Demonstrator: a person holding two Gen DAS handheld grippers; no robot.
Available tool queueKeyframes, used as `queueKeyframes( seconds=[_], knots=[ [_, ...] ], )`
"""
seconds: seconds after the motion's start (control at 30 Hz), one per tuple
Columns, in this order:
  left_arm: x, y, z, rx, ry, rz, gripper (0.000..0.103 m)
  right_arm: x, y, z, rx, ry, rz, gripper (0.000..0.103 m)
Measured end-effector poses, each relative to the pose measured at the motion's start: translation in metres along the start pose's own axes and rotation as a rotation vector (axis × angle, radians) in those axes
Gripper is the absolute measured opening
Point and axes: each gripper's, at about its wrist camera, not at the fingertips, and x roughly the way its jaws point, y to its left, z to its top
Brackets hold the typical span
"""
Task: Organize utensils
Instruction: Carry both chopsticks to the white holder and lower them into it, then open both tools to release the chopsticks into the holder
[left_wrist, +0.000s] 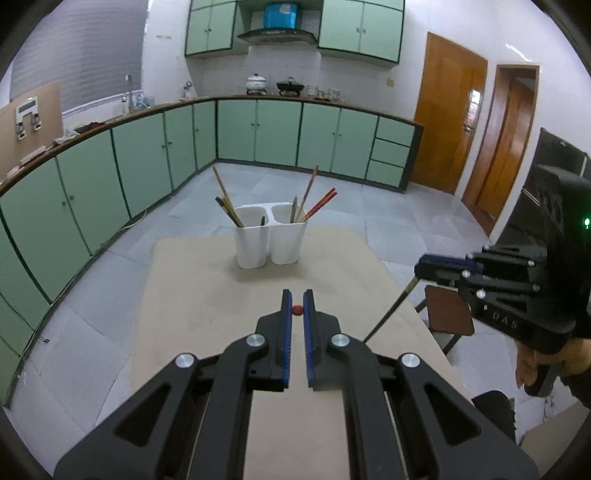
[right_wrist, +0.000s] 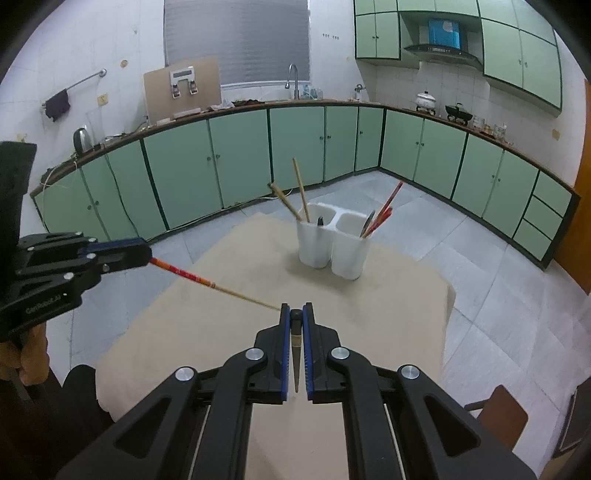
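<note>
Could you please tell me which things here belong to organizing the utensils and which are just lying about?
Job:
- red chopstick in the left gripper
- dark chopstick in the right gripper
- white holder with chopsticks
- table

Lying about:
- kettle
- pots
- chair

The bench (left_wrist: 207, 295) is plain beige. The twin holder (left_wrist: 271, 236) is white. The left tongs (left_wrist: 297, 295) are black with blue pads and grip a chopstick (right_wrist: 207, 282) that is red with orange bands, then pale tan. The right tongs (right_wrist: 296, 312) match, gripping a dark brown chopstick (right_wrist: 296, 354). Cabinets (left_wrist: 277, 133) are mint green with dark edging.
</note>
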Motion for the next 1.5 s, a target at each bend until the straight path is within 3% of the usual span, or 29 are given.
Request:
queueKeyframes(
  seconds=[0.47,0.67,0.87,1.2,1.5],
  knots=[
    [-0.005,0.015,0.114,0.072,0.013,0.063,0.005,-0.026,-0.029,0.115,0.004,-0.096,-0.049,0.006],
    [0.021,0.025,0.159,0.066,0.040,0.090,0.005,-0.014,-0.043,0.171,0.045,-0.128,-0.057,0.006],
    [0.050,0.032,0.180,0.073,0.066,0.116,0.005,0.014,-0.054,0.209,0.057,-0.152,-0.083,0.006],
    [0.119,0.061,0.196,0.011,0.088,0.113,0.005,0.092,-0.078,0.223,0.113,-0.147,-0.131,0.006],
    [0.192,0.091,0.177,-0.060,0.149,0.104,0.005,0.162,-0.105,0.206,0.181,-0.096,-0.134,0.006]
  ],
)
